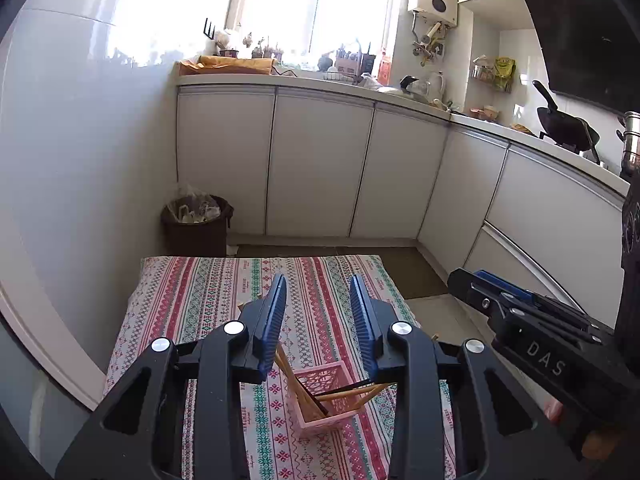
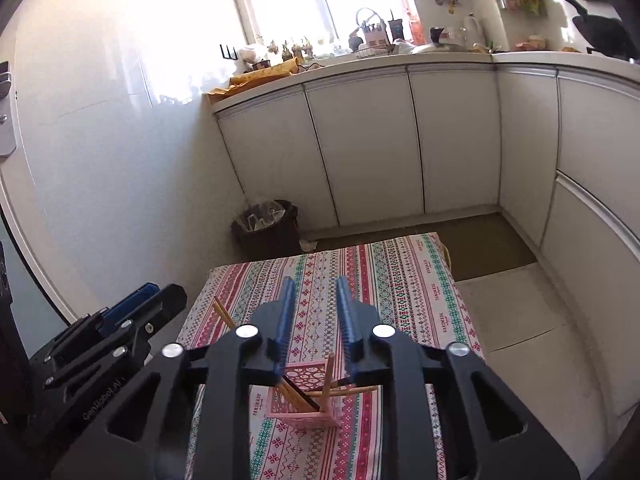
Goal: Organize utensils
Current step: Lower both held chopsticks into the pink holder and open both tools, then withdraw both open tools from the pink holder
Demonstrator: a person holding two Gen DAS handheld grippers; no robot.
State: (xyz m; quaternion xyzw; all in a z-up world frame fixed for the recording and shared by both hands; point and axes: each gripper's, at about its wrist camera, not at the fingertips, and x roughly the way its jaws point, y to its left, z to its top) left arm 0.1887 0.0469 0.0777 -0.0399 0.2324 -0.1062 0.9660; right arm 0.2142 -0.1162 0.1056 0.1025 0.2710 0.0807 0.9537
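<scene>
Covering the table, a woven striped tablecloth (image 1: 192, 300) carries a pink lattice plastic basket (image 1: 324, 400) of slender wooden chopsticks (image 1: 294, 380) leaning outward, below and between the ribbed blue pads of my left gripper (image 1: 318, 308) and right gripper (image 2: 316, 304), both spread and holding nothing.

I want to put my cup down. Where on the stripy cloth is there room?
The far half of the cloth, beyond the gripper fingers toward the cupboards, is bare. It is crowded near the pink basket, where chopsticks stick out sideways.
</scene>
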